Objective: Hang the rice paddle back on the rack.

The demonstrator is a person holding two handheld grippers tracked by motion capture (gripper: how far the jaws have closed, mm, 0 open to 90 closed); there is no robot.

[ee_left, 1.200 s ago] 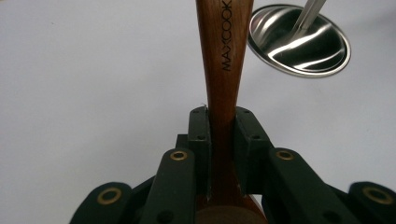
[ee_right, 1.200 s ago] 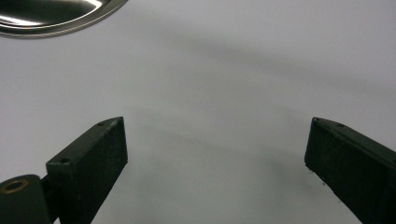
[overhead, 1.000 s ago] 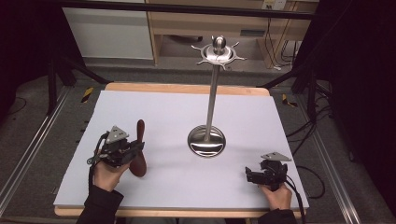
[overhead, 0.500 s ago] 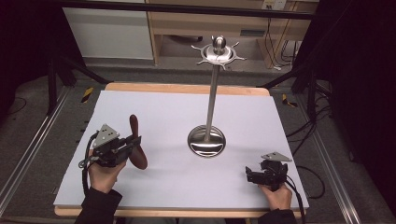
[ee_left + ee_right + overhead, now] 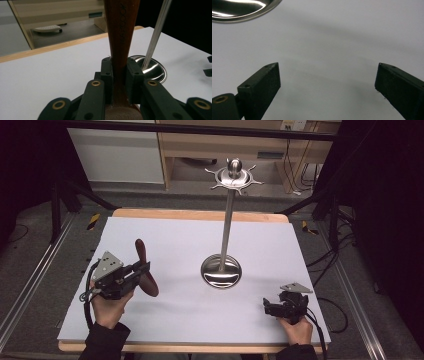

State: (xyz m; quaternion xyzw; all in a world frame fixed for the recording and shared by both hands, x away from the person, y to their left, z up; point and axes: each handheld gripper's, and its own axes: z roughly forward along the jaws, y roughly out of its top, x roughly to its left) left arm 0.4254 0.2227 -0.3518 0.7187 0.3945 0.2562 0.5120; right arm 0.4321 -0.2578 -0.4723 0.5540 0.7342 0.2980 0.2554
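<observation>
Your left gripper (image 5: 143,269) is clamped on a dark wooden spoon (image 5: 143,268), with both jaws pressed flat against the handle. In the left gripper view the handle (image 5: 121,37) rises straight up from between the jaws, with lettering stamped along it, and the rounded bowl end sits below the jaws at the bottom edge. From the high view the spoon stands tilted, its handle end up and away from you and its bowl low, next to the white bench (image 5: 175,235) on the left side.

The steel stand (image 5: 221,270) is well apart from the spoon, near the middle of the bench. Its round base rests flat, the thin pole goes up, and a ring of hooks (image 5: 234,174) tops it. In the left gripper view the base (image 5: 152,70) and pole lie just right of the held handle, farther back.

Your right gripper (image 5: 267,308) rests low at the near right of the bench, its jaws spread wide with nothing between them. In the right gripper view the bare bench (image 5: 327,50) lies between the jaws, and the rim of the stand's base (image 5: 242,10) shows at the upper left.
</observation>
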